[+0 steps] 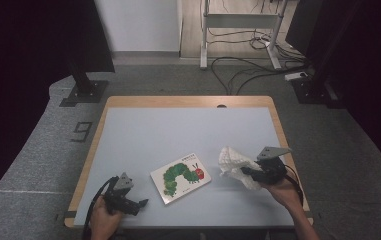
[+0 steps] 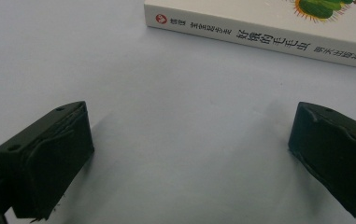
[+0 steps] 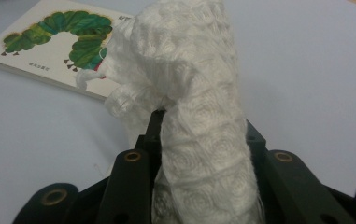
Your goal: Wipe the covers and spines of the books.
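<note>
White, soft cloth (image 3: 185,93) is pinched in the right tool (image 1: 252,172). Its black jaws are squeezed almost all the way together on the cloth, and the cloth puffs up over them like a little hill. In the high view the cloth (image 1: 235,165) is lifted at the right side of the desk (image 1: 143,130), with part of it hanging down toward the top.

I think this cloth is very light and floppy. It bends any way it wants and will not hold a shape. It looks bumpy, not slippery, so the jaws can keep it. It will not break if it drops. A good place to grab it is a thick bunch, like now, because a thin edge could slide out.

Just to the left of the cloth lies a picture book (image 1: 180,177) with a green caterpillar on its cover. It lies flat, and the cloth is not touching it. I think the book is stiff and much heavier than the cloth.

Farther left, the left tool (image 1: 137,204) rests low near the front edge of the desk. Its jaws stand wide apart with nothing between them. They point at the spine of the book (image 2: 259,39).
</note>
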Motion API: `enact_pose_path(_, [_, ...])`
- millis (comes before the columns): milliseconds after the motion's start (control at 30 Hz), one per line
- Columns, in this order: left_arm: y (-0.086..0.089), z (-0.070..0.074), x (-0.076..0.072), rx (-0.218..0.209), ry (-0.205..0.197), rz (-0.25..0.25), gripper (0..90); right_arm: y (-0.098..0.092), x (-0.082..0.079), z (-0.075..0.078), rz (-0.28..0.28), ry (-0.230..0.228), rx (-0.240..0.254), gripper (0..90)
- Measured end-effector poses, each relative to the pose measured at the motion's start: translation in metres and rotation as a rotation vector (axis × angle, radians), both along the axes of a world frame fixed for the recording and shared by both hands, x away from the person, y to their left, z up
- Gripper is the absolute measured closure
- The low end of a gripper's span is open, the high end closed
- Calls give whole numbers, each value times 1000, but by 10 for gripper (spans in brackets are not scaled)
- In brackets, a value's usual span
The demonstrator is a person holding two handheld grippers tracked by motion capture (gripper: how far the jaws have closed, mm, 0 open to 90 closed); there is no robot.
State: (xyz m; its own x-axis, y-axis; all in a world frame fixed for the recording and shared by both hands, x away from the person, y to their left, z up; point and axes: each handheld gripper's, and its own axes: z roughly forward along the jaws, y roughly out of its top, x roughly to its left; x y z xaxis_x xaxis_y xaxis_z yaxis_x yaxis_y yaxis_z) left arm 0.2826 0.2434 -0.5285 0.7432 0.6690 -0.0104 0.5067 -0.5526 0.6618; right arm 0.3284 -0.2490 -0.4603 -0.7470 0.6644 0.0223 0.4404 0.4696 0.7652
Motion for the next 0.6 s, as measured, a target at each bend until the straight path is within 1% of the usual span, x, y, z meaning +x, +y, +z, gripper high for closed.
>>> enact_pose_path(600, [0, 0, 0, 0, 0, 0, 0, 46, 12, -1, 89, -2, -2, 650])
